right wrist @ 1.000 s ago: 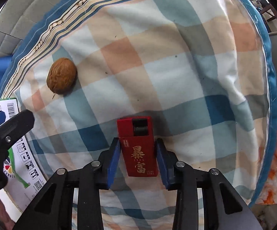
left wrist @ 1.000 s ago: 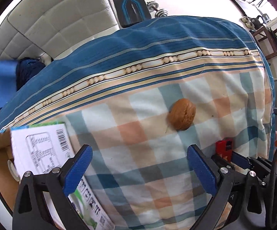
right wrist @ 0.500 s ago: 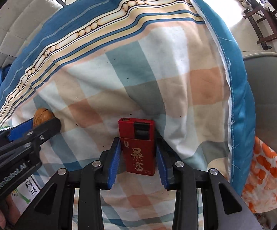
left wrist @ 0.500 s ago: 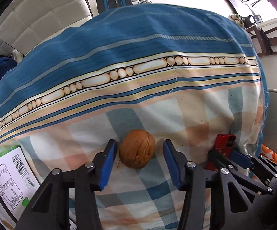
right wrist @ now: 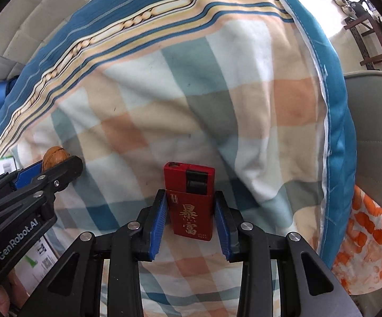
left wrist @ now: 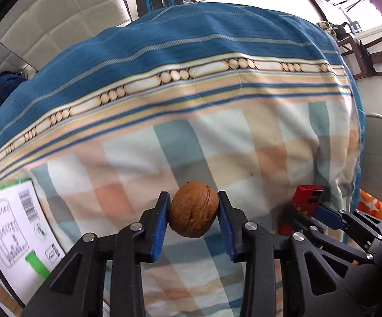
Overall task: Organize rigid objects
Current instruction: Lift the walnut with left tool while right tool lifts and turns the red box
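Observation:
My left gripper (left wrist: pixel 193 212) is shut on a brown walnut (left wrist: pixel 193 208), held between its blue pads just above the checked blanket (left wrist: pixel 217 142). My right gripper (right wrist: pixel 190 211) is shut on a red lighter (right wrist: pixel 191 200) with gold characters, held upright over the blanket (right wrist: pixel 164 105). In the left wrist view the lighter (left wrist: pixel 307 195) and right gripper show at the lower right. In the right wrist view the walnut (right wrist: pixel 54 155) and left gripper show at the left edge.
A white printed cardboard box (left wrist: pixel 11 227) lies at the lower left. A grey chair (right wrist: pixel 376 121) and orange-patterned cloth (right wrist: pixel 365 229) stand beyond the blanket's right edge. A padded white wall (left wrist: pixel 45 26) and weights on the floor lie behind.
My left gripper moved forward onto the walnut and closed on it. My right gripper kept hold of the lighter and lifted it nearer the blanket's right edge.

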### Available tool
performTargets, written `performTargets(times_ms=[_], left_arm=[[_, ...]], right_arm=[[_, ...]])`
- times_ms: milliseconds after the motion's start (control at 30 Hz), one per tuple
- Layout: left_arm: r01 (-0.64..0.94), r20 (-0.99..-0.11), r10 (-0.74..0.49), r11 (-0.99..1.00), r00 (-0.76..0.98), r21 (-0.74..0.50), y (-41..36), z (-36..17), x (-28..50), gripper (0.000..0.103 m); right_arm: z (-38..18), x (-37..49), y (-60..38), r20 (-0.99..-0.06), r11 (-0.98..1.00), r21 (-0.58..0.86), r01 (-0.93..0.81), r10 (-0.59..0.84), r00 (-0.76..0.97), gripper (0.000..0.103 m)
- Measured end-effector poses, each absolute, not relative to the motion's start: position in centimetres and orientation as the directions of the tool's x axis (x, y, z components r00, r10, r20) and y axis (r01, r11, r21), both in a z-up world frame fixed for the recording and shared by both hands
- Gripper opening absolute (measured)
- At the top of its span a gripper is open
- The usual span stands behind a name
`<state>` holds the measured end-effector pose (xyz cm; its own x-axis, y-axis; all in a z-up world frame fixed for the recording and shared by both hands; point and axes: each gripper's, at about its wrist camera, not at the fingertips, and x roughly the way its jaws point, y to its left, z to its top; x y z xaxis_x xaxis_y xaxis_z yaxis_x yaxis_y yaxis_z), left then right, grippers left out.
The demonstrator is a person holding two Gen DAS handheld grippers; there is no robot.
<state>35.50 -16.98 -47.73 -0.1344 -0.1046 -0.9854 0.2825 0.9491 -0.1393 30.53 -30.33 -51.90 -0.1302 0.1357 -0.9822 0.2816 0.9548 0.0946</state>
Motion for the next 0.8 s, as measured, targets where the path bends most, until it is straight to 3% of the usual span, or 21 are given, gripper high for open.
performTargets(times_ms=[167,233,467,567,633,733,800], left_arm=[[0.246,-0.98,-0.141,0.954,-0.14,-0.173,-14.6,-45.9,31.3,0.033],[0.236,-0.978,-0.151,0.954,-0.146,-0.183,-13.7,-45.5,29.0,0.033],[0.18,-0.965,-0.179,0.96,-0.191,-0.214,-11.1,-46.5,23.5,0.033],[0.16,-0.97,-0.171,0.967,-0.174,-0.2,-10.4,-46.8,23.6,0.033],[0.146,-0.972,-0.169,0.97,-0.166,-0.193,-9.8,-47.2,23.7,0.033],[0.128,-0.975,-0.157,0.976,-0.158,-0.177,-8.4,-47.6,25.1,0.033],[0.122,-0.976,-0.151,0.978,-0.158,-0.171,-8.1,-48.0,26.0,0.033]], right_arm=[[-50.7,26.9,-29.2,-0.979,0.96,0.13,0.248,0.163,-0.12,0.034],[-50.6,25.0,-28.7,-0.976,0.962,0.142,0.235,0.176,-0.129,0.017],[-53.1,19.8,-28.0,-0.953,0.936,0.197,0.293,0.253,-0.168,0.016],[-52.6,19.3,-28.8,-0.954,0.913,0.216,0.346,0.273,-0.123,0.028],[-51.9,19.4,-29.4,-0.956,0.892,0.234,0.387,0.283,-0.076,0.048],[-51.3,20.2,-29.3,-0.971,0.902,0.2,0.383,0.234,-0.045,0.059],[-51.4,21.8,-29.2,-0.982,0.917,0.152,0.368,0.182,-0.048,0.06]])
